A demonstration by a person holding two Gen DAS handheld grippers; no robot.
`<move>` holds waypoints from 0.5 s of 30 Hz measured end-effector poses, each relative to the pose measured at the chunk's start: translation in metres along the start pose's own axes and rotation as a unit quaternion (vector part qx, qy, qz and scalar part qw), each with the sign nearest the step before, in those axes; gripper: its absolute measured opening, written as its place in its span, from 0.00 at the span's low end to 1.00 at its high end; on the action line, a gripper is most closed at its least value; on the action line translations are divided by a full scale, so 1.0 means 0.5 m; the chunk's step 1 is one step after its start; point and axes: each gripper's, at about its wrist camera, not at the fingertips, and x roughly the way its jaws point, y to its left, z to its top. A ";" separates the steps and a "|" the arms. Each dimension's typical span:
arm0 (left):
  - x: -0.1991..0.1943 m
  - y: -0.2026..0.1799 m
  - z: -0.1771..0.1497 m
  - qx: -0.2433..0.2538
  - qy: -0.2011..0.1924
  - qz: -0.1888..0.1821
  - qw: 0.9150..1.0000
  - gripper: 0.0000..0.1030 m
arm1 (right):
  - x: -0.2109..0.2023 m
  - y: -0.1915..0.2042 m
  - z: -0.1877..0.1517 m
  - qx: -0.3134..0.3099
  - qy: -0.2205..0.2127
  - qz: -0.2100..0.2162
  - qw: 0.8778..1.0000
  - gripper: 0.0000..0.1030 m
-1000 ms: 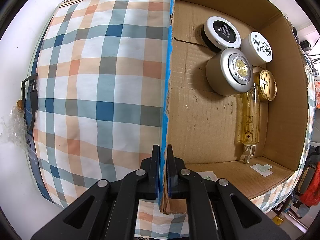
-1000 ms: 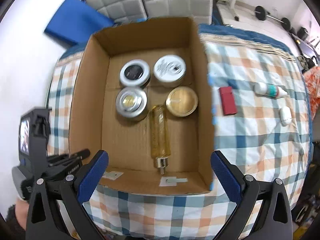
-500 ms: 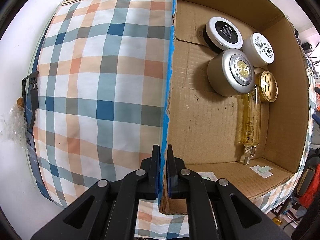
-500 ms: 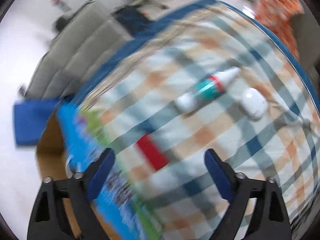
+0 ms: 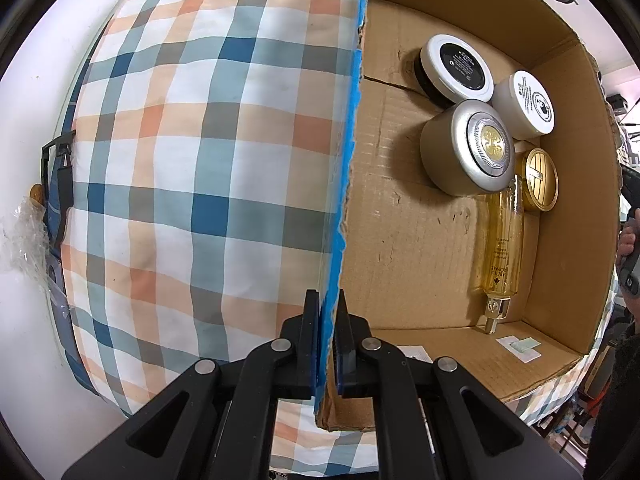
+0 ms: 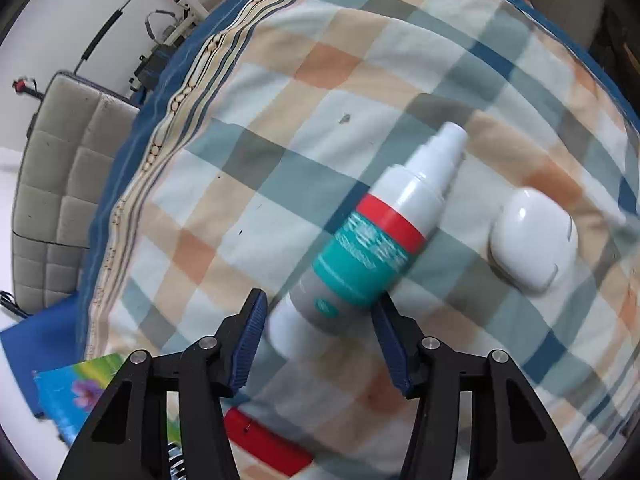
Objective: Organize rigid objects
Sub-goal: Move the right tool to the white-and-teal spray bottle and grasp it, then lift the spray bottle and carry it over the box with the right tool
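- The left gripper (image 5: 328, 340), at the bottom centre of the left wrist view, is clamped on the blue-edged wall of the cardboard box (image 5: 348, 168); the wall runs up the middle of the frame and hides whatever lies directly behind it.
- Inside the box, in the upper right, four round jars sit close together: a black-topped jar (image 5: 458, 66), a white jar (image 5: 528, 104), a silver jar (image 5: 468, 152) and a gold-lidded jar (image 5: 538, 180), the last partly covered by the silver one.
- A clear golden bottle (image 5: 500, 248) lies on the box floor below the jars, its pump end pointing toward the bottom of the frame.
- The checked cloth (image 5: 200, 160) fills the left half of that view.
- In the right wrist view, the right gripper (image 6: 320, 340) stands apart at the bottom centre, its fingers on either side of the lower end of a white spray bottle (image 6: 372, 256) with a red and teal band; whether they touch it cannot be told.
- That bottle lies on the cloth and is blurred, so its label cannot be read.
- A white rounded case (image 6: 534, 240) lies just beside it at the right.
- A red object (image 6: 264, 444) at the bottom is cut off by the gripper.
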 end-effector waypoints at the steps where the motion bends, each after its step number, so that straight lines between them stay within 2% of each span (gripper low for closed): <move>1: 0.000 0.001 0.001 0.000 0.001 0.000 1.000 0.04 | 0.001 0.010 -0.002 -0.016 -0.004 -0.012 1.000 0.52; 3: 0.001 0.001 0.000 0.001 0.000 0.000 1.000 0.04 | 0.007 0.036 -0.017 -0.065 0.000 -0.038 0.997 0.45; 5: 0.002 0.001 0.000 0.002 0.000 0.000 1.000 0.04 | 0.009 0.045 -0.034 -0.099 0.015 -0.043 0.994 0.39; 9: 0.006 -0.001 0.002 0.005 -0.001 0.002 1.000 0.04 | 0.008 0.037 -0.085 -0.164 0.065 -0.041 0.984 0.37; 15: 0.008 -0.003 0.003 0.003 -0.004 -0.001 1.000 0.04 | -0.003 -0.029 -0.197 -0.253 0.135 -0.055 0.956 0.35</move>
